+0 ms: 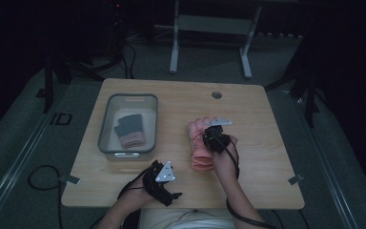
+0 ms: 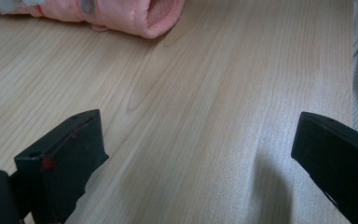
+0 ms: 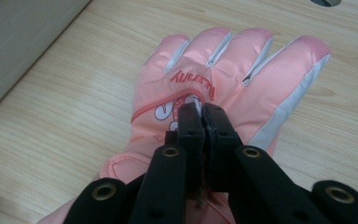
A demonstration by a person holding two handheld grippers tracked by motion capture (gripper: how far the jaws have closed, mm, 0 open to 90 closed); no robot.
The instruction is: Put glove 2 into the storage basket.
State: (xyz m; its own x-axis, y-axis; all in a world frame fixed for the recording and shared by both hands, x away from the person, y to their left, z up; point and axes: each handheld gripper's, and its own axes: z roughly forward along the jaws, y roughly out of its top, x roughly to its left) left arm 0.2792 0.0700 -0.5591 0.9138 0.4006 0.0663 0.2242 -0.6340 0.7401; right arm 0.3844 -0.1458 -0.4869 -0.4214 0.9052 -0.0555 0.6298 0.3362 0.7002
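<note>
Pink padded ski glove [image 3: 223, 84]: flat on wooden tabletop [image 1: 262, 143], long axis ahead of right gripper [image 3: 200, 109], fingers [image 3: 189, 126] closed, apparently pinching its back. Left gripper [image 2: 196, 154]: fingers apart, glove's cuff beyond.

A light wooden table [image 1: 181, 102] with rounded corners stands in a dim room, on a grey floor [image 1: 24, 143] whose far side fades into near blackness. Near the table's far edge, right of centre, a round grey cable port [image 1: 217, 95] is set into the top, and small metal brackets [image 1: 295, 180] stick out at its near corners. Beyond the far edge stands a pale metal frame [image 1: 209, 26] on two legs, and a dark cable [image 1: 40, 179] loops on the floor by the near left corner.
</note>
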